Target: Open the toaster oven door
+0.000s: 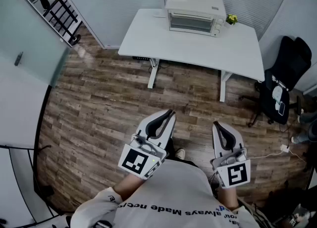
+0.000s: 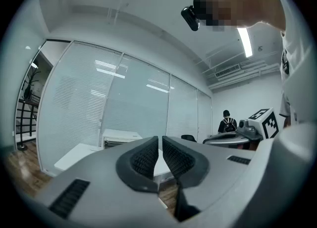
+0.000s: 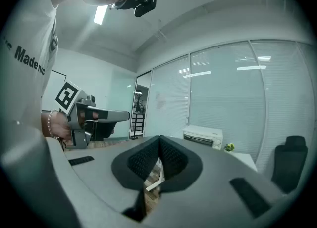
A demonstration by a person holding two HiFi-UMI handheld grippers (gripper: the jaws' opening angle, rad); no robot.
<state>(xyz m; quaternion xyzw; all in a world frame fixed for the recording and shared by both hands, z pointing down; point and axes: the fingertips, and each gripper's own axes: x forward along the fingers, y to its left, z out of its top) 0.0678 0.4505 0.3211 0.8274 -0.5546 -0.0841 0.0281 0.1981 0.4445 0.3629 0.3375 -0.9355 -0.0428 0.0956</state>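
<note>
A white toaster oven (image 1: 193,13) stands at the back of a white table (image 1: 198,49), its glass door shut. It also shows far off as the toaster oven (image 2: 121,137) and the toaster oven (image 3: 202,136) in the gripper views. Both grippers are held close to my body, over the wooden floor and well short of the table. My left gripper (image 1: 169,114) (image 2: 159,145) has its jaws together with nothing between them. My right gripper (image 1: 218,125) (image 3: 159,145) is shut too, and empty.
A black office chair (image 1: 285,78) stands right of the table, and a white cable (image 1: 277,150) trails on the floor. A small yellow-green object (image 1: 231,19) sits beside the oven. A black rack (image 1: 62,12) is at far left behind glass. A person (image 2: 227,121) stands far off.
</note>
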